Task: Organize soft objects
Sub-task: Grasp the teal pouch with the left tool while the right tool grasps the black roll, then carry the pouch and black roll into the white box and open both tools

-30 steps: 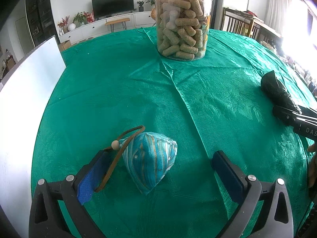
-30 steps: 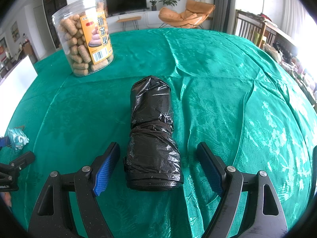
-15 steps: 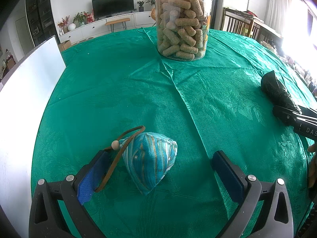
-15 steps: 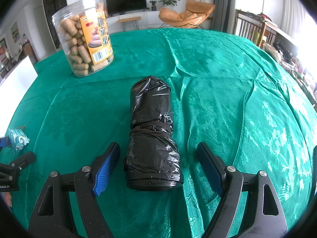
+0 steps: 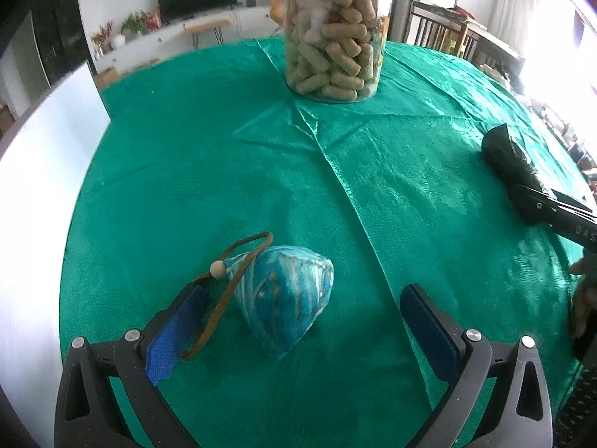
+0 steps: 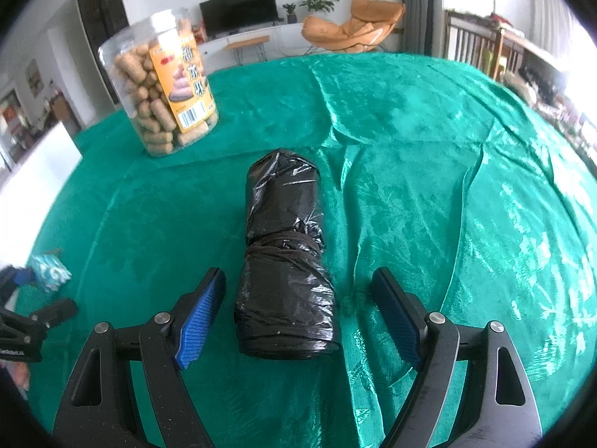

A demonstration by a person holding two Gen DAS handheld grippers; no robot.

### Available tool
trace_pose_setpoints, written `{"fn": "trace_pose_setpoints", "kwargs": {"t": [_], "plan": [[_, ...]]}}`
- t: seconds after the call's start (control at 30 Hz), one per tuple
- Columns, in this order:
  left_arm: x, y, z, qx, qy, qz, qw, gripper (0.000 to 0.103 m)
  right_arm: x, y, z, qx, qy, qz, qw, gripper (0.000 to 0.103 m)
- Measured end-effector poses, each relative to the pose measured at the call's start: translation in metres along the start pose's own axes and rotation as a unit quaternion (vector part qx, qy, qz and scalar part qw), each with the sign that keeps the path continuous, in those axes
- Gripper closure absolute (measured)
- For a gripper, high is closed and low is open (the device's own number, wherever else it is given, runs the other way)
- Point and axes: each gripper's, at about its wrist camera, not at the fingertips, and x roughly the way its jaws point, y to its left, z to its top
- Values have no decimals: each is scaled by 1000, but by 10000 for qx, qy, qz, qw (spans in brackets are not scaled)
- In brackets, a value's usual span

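between the spread fingers of the left gripper, nearer its left pad, a small blue striped pouch sits on the green tablecloth, its brown cord looping over that pad; the pads do not press on it. between the wide-apart fingers of the right gripper lies a roll of black plastic bags, lengthwise along the claw, with clear cloth showing on both sides. ahead of both claws, well apart from them, stands a clear jar of snack sticks. by my reading nothing is sorted yet: both soft things lie loose on the cloth, each framed for a pinch. closing, lifting and placing them all remain, and no destination shows.
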Motion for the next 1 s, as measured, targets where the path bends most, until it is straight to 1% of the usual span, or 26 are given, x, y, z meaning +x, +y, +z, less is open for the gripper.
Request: {"fn": "trace_pose_setpoints", "kwargs": {"t": [0.03,0.07,0.1,0.13,0.17,0.2,0.23,0.3,0.33,0.37,0.4,0.43,0.47,0.53,0.57,0.63,0.7,0.73,0.77,0.8,0.83,0.87,0.9,0.93,0.97,1.0], "plan": [[-1,1,1,-20,40,-10,10000,10,1,-2,3,31,91,96,9999,20],[-3,1,2,12,58,23,10000,16,2,-5,10,80,340,242,9991,20],[-4,0,3,85,69,69,9999,28,5,-9,18,213,618,406,9970,20],[-5,-2,3,183,64,142,9997,40,7,-13,23,358,789,520,9949,20],[-6,-3,3,251,25,178,9995,45,10,-20,32,676,1032,665,9901,21],[-8,-2,4,256,-20,138,9996,57,14,-25,38,941,1216,774,9851,21],[-10,-1,4,207,-52,127,9997,57,18,-26,44,1087,1376,861,9807,20],[-11,1,4,93,-108,141,9998,58,30,-19,52,1048,1632,1075,9751,22],[-12,3,3,-6,-131,120,9998,59,33,-14,54,936,1640,1023,9767,28],[-14,5,3,-130,-147,56,9998,59,34,-6,55,674,1650,680,9816,61],[-22,9,2,-349,-222,-107,9991,59,34,0,55,567,1678,578,9825,63],[-28,12,1,-483,-291,-230,9981,59,31,5,55,600,1678,541,9825,63],[-37,15,0,-611,-377,-351,9968,59,23,11,55,666,1600,602,9830,63],[-61,21,0,-818,-561,-544,9936,59,5,27,59,588,1404,629,9863,63],[-72,24,1,-905,-646,-628,9918,59,-8,41,63,514,1297,721,9876,63],[-101,36,2,-1098,-819,-763,9876,59,-28,68,72,433,1148,1048,9869,63],[-132,51,3,-1203,-986,-736,9851,59,-51,112,85,205,989,1456,9842,63],[-150,62,3,-1234,-1112,-620,9842,59,-63,143,92,36,907,1701,9812,63],[-166,72,3,-1267,-1226,-482,9832,59,-70,162,94,-66,866,1862,9787,63],[-185,88,1,-1332,-1343,-293,9815,59,-81,190,97,-210,821,2116,9737,63],[-199,102,-3,-1407,-1411,-144,9798,59,-90,227,102,-386,778,2410,9666,63],[-210,116,-7,-1491,-1458,10,9780,59,-97,252,103,-527,749,2625,9606,63],[-225,137,-15,-1618,-1481,253,9753,59,-102,279,103,-662,739,2814,9544,63],[-234,151,-22,-1698,-1479,439,9733,59,-108,317,103,-838,753,3088,9444,63],[-241,165,-30,-1767,-1453,654,9713,59,-111,345,101,-968,790,3284,9362,62],[-247,183,-40,-1823,-1355,962,9691,58,-113,373,96,-1105,843,3447,9284,62]]}}
